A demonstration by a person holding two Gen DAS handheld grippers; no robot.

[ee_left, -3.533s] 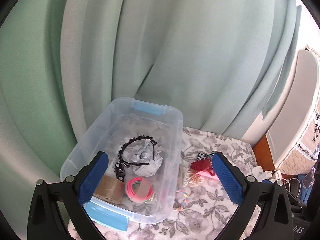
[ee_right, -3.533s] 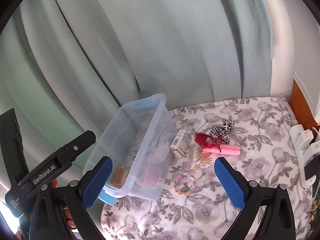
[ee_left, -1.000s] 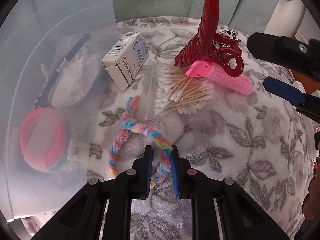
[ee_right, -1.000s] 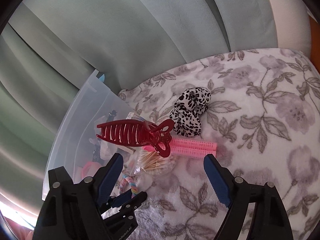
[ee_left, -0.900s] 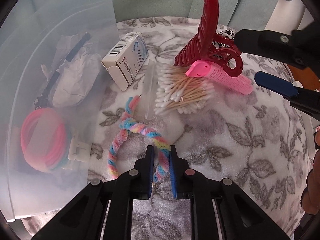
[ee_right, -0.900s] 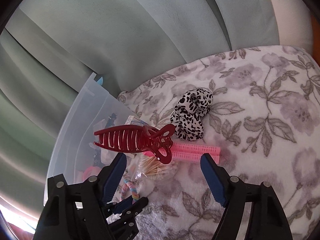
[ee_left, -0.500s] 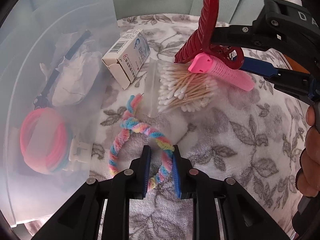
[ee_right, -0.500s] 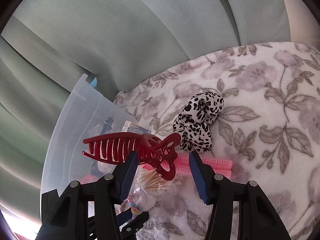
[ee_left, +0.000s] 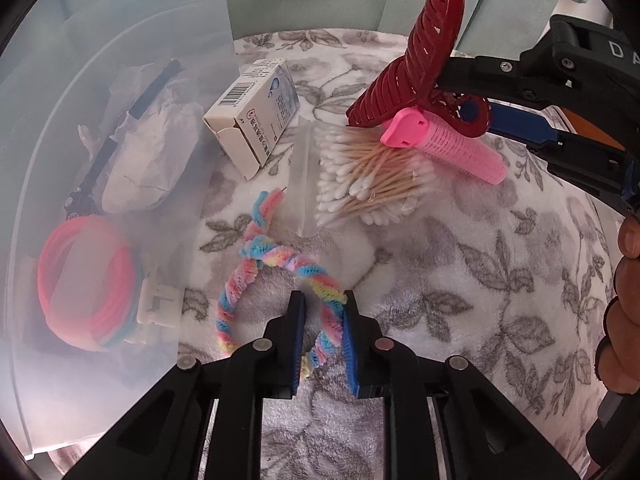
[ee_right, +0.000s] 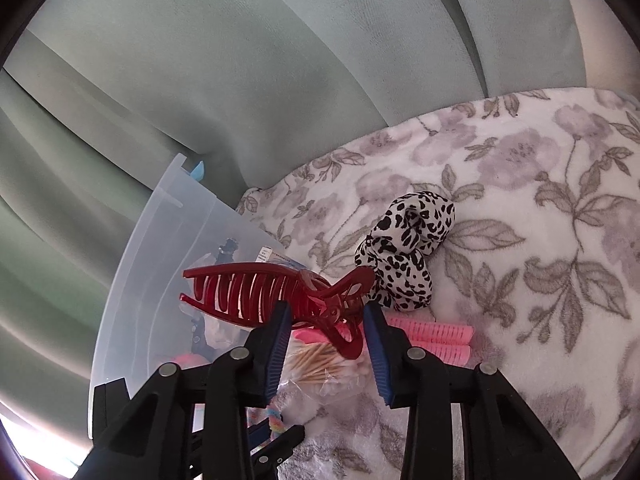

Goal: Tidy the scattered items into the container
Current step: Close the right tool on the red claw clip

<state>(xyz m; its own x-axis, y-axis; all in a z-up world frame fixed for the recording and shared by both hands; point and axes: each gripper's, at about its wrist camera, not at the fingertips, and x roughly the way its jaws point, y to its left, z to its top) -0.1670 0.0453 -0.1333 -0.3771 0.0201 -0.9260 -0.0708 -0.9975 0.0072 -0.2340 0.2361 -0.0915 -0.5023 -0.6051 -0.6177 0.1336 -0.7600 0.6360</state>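
Observation:
My left gripper (ee_left: 323,304) is shut on the pastel rainbow pipe-cleaner ring (ee_left: 256,264), which lies on the floral blanket beside the clear plastic container (ee_left: 100,360). My right gripper (ee_right: 326,312) is closed around the hinge end of the dark red claw hair clip (ee_right: 256,292), which stands on a pink hair roller (ee_right: 432,338); the clip (ee_left: 424,52) and roller (ee_left: 448,144) also show in the left wrist view. A bag of cotton swabs (ee_left: 368,184) and a small white box (ee_left: 256,116) lie between them.
A leopard-print scrunchie (ee_right: 404,248) lies right of the clip. The container (ee_right: 160,264) holds pink bangles (ee_left: 84,280), crumpled paper (ee_left: 148,164) and a black headband (ee_left: 120,128). Green curtains (ee_right: 280,80) hang behind the blanket (ee_right: 540,240).
My right gripper moved in and its jaws narrowed from wide open to closing on the red clip. My left gripper stays shut on the rainbow ring, which has lifted slightly.

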